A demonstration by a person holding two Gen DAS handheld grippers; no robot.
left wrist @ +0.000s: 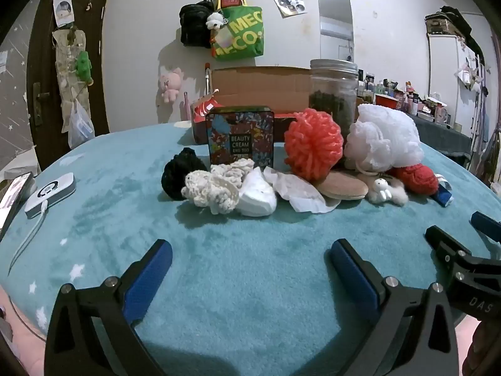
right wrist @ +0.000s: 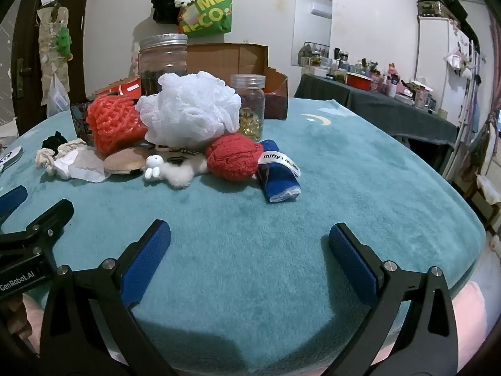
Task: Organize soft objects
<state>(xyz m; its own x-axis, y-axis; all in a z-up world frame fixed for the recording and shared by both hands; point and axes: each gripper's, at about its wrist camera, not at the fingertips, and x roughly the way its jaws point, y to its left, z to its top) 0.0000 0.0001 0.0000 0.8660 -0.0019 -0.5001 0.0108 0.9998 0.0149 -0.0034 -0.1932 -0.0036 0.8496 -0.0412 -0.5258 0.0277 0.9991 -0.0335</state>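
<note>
A pile of soft things lies mid-table on the teal blanket (left wrist: 250,266): a black knit ball (left wrist: 180,172), cream crochet piece (left wrist: 213,188), white crumpled tissue (left wrist: 258,192), orange mesh puff (left wrist: 313,145), white mesh puff (left wrist: 385,138), red knit ball (right wrist: 233,156), blue rolled cloth (right wrist: 280,174), tan round pad (left wrist: 343,188) and a small white bunny on fluff (right wrist: 153,166). My left gripper (left wrist: 250,258) is open and empty, in front of the pile. My right gripper (right wrist: 249,236) is open and empty, in front of the blue cloth.
A patterned tin (left wrist: 240,139), a large jar (left wrist: 333,92), a small jar (right wrist: 249,106) and an open cardboard box (left wrist: 263,89) stand behind the pile. A white device with cable (left wrist: 50,194) and a phone (left wrist: 12,197) lie at the left edge.
</note>
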